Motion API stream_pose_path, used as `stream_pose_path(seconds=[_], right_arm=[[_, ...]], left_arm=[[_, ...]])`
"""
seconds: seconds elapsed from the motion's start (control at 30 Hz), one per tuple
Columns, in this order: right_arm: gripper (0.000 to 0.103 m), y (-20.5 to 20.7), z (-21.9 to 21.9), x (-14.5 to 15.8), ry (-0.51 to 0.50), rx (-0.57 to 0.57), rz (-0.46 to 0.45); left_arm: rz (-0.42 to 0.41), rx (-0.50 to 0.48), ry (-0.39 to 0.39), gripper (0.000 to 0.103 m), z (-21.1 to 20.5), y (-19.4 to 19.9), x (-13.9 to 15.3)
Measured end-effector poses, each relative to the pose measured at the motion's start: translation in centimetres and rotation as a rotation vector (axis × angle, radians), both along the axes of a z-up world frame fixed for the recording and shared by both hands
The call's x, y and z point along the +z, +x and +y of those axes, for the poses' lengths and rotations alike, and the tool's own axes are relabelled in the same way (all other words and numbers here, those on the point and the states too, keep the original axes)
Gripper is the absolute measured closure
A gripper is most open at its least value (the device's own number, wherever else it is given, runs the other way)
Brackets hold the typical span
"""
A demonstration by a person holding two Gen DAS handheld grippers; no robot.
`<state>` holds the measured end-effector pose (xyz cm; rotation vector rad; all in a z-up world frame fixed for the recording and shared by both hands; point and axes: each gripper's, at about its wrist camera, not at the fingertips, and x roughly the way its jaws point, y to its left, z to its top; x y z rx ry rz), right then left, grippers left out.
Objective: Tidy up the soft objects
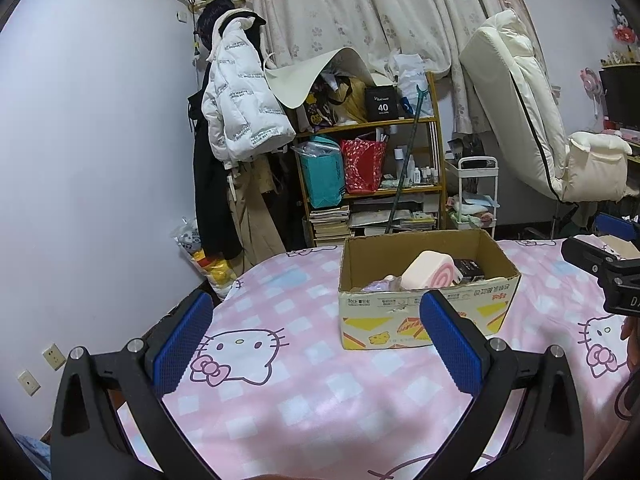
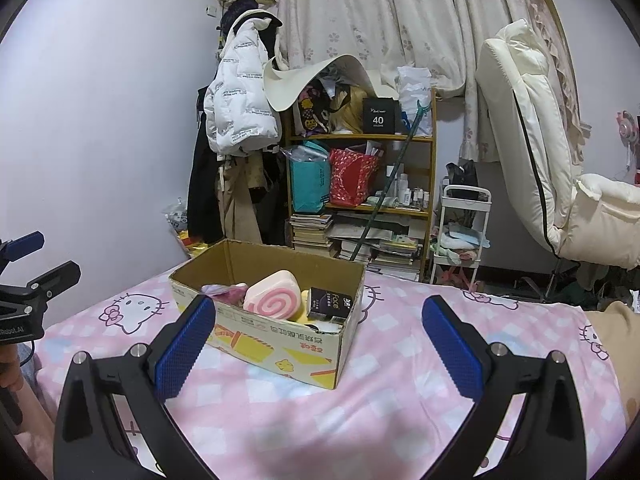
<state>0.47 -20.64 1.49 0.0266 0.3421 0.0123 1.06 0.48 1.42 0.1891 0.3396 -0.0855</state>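
On the far left, clothes hang against the lilac wall, a white puffer jacket over dark garments. To its right stands a wooden shelf unit crowded with a teal bag, a red gift bag and stacks of books at the bottom. Further right, a cream padded recliner leans before the flowered curtain.

The left gripper hovers above the pink Hello Kitty bedsheet, its blue-padded jaws spread wide with nothing between them. Ahead of it and slightly right, an open cardboard box sits on the sheet. Inside the box lie a pink swirl-roll plush, a purple soft item to its left, a yellow piece just beside the roll, and a small black carton marked "face" at the right end.

The right gripper hangs over the same sheet, jaws likewise spread and holding nothing; its left finger overlaps the box's near left corner in view, though whether they touch cannot be told. In the left wrist view its black body shows at the right edge.
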Motion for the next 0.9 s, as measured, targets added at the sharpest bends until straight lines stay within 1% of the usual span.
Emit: stream_pose_path(seconds=[0.67,0.9], right_arm=[[0.0,0.02,0.05,-0.09,0.003,-0.003,0.004],[0.0,0.03,0.24,-0.49,0.022,0.003,0.01]], left_arm=[[0.011,0.007,-0.001,0.001,0.3,0.34,-0.4],[0.012,0.004,0.003,0.001,0.28,0.32,-0.47]])
